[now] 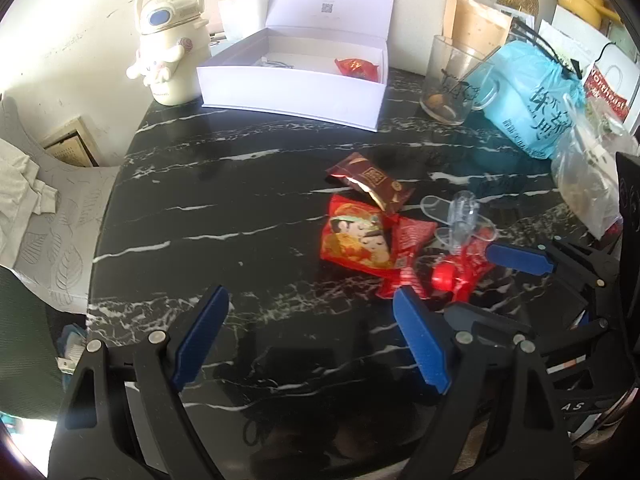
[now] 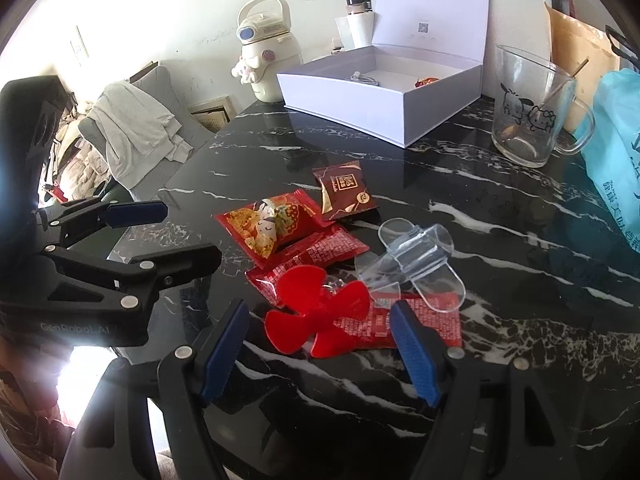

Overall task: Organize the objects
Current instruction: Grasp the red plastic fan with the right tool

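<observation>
Both grippers empty, jaws apart (nothing between them); right gripper [image 2: 320, 352] should straddle the red propeller [image 2: 316, 320] at lower centre, left gripper [image 1: 308, 344] waiting.

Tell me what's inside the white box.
Inside the white box: a red packet and a small whitish item. The near wall hides the rest of the floor.

A wide bare stretch of the black marble-veined surface [image 1: 240, 208] lies open left of the red snack packets [image 1: 360, 240]. At the back, the open white cardboard box [image 1: 292, 88] stands beside the clear glass mug [image 1: 452, 80] and the blue plastic bag [image 1: 536, 96], which close off the right.
</observation>
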Tool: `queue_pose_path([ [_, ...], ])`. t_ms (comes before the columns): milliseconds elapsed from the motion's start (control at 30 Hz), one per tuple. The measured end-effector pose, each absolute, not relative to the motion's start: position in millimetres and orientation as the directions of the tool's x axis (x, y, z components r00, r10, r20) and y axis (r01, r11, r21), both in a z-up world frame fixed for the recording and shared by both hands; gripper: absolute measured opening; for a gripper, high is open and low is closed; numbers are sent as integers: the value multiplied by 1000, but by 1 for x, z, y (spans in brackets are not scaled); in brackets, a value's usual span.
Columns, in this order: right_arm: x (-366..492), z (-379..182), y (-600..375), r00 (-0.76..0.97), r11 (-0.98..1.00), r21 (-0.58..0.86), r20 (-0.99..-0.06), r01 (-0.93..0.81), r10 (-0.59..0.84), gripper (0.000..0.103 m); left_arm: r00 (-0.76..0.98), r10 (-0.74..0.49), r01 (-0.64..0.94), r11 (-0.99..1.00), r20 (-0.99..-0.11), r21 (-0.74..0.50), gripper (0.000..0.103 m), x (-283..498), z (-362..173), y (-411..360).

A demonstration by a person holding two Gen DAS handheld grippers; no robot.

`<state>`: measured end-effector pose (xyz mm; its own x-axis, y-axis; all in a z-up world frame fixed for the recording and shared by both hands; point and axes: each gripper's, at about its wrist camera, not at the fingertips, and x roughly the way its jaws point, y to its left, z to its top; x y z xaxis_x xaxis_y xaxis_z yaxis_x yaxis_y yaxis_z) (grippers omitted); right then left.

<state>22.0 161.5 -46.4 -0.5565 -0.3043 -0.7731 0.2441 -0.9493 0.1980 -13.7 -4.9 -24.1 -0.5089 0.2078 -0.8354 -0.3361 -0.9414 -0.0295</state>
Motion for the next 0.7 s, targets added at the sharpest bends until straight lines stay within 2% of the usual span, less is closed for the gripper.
queue_pose_path([
  [67,22,-47,159,-563,-951,178,-773,251,-293,73,-515,192,-337,-941,-835,-9,84,-16,-25,-5],
  [133,21,-48,157,-568,-953,165,-772,253,-285,68,-510,202,-343,-939,-836,-18,84,-19,-27,-6],
  [200,21,-48,157,-575,-957,144,-773,253,-269,55,-500,224,-350,-936,-837,-42,84,-22,-28,-7],
  [267,21,-48,158,-576,-955,147,-770,258,-274,50,-488,245,-356,-932,-838,-66,84,-26,-29,-7],
  [533,25,-45,170,-578,-948,191,-756,254,-308,50,-460,289,-363,-924,-839,-119,84,-37,-31,-2],
  [700,26,-40,179,-591,-949,201,-745,242,-309,50,-460,278,-380,-920,-843,-96,84,-44,-35,9],
])
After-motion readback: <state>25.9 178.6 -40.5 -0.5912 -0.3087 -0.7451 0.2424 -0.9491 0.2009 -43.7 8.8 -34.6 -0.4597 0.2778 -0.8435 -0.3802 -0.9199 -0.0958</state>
